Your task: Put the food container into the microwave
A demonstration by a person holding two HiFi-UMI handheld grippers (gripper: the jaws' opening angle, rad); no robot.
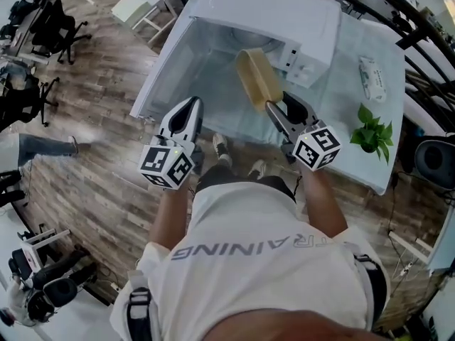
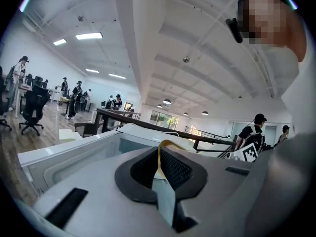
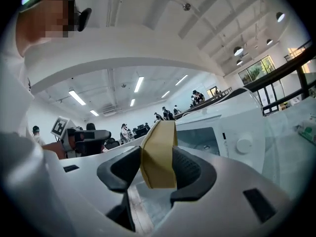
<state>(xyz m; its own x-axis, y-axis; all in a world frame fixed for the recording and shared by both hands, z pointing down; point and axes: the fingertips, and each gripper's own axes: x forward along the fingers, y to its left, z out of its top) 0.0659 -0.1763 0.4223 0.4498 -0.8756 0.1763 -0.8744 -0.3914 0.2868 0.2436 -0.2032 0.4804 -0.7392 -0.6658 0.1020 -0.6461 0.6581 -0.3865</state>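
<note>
Wood-plank flooring [image 1: 92, 141] runs under a table [image 1: 352, 101] covered in a pale cloth, seen from above the shoulders of a person in a white shirt [image 1: 263, 261]. On the table stands a white microwave [image 1: 284, 6], its door [image 1: 167, 73] swung wide open to the left and its inside in view.

Just in front of the microwave's open mouth, the right gripper [image 1: 279, 105] clamps a tan food container [image 1: 258, 77]. Its two dark pads press on opposite faces of the container, which stands on edge and is tilted, off the table. The container's far end reaches toward the microwave's opening, beside the control panel with its round knob [image 3: 243, 144].

In front of the open door, left of the container, hovers the left gripper [image 1: 190, 109], pointing toward the microwave. Its jaws are drawn together with only a narrow slit between them. A thin yellowish sliver shows in that slit; what it is cannot be made out.

To the right of the microwave, on the cloth, lie a small white packet [image 1: 372, 77] and, nearer the person, a little green plant [image 1: 371, 133]. Well to the left of the microwave, black office chairs [image 1: 57, 27] stand on the floor. The gripper views show a large bright hall with ceiling lights and other people far behind the microwave.
</note>
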